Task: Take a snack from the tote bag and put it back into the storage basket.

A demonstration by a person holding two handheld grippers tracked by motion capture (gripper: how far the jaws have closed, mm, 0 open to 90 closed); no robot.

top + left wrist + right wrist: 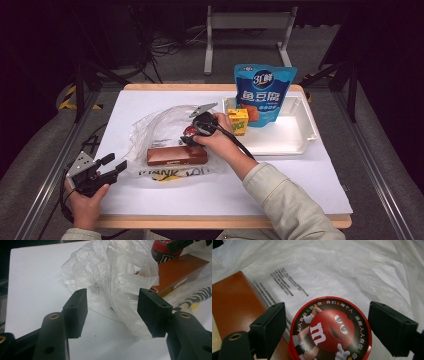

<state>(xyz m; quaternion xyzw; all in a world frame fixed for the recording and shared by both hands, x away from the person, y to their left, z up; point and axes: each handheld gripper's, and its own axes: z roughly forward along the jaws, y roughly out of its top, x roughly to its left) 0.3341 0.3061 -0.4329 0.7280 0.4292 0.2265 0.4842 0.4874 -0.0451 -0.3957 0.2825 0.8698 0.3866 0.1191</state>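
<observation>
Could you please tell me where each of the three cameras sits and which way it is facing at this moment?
High view: above the person's side, looking forward and down on the table; both forearms, left claw and right claw show.
Left gripper view: on the left claw, facing the plastic bag; its open black jaws show.
Right gripper view: on the right claw, looking down on the red tin between its open jaws.
Shared: all three show the brown box and the bag.

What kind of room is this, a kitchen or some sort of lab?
Most likely a lab or recording bench, not a kitchen: the white table sits among metal frame rails and loose floor cables, and snack packs like the blue pouch look staged.
</observation>
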